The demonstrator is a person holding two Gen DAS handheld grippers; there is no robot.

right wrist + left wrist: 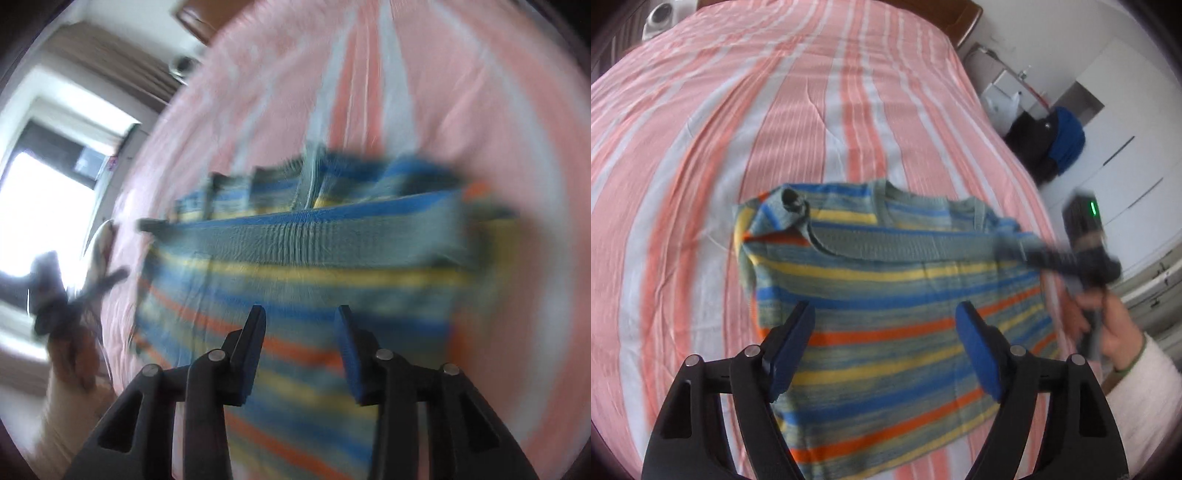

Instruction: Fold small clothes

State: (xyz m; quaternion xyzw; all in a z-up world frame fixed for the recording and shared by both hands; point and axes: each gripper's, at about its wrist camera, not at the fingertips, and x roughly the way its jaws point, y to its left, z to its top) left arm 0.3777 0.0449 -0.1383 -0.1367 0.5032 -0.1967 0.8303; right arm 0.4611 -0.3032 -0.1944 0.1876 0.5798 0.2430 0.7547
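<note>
- A small striped shirt (pixel 886 295) in blue, yellow, orange and grey-green lies on the bed (pixel 701 184), near the bed's right edge as the left wrist view shows it.
- The bed carries a sheet of pink and white stripes.
- The shirt's hem band (pixel 905 247) lies folded across the chest, just below the neckline (pixel 916 199); one sleeve is bunched at the far left corner of the garment.
- The left gripper (pixel 884 332) hovers over the lower half of the shirt with its blue-padded fingers (pixel 975 347) set wide apart and nothing between them.
- In the left wrist view the right gripper (pixel 1012 251) reaches in from the right edge of the bed and its tip meets the end of the hem band; motion blur hides the contact there.
- The right wrist view shows the right gripper's (pixel 301 339) fingers apart, above the shirt (pixel 295 266), with no cloth between them.
- The right hand (pixel 1115 325) grips its handle; a green bracelet circles the wrist.
</note>
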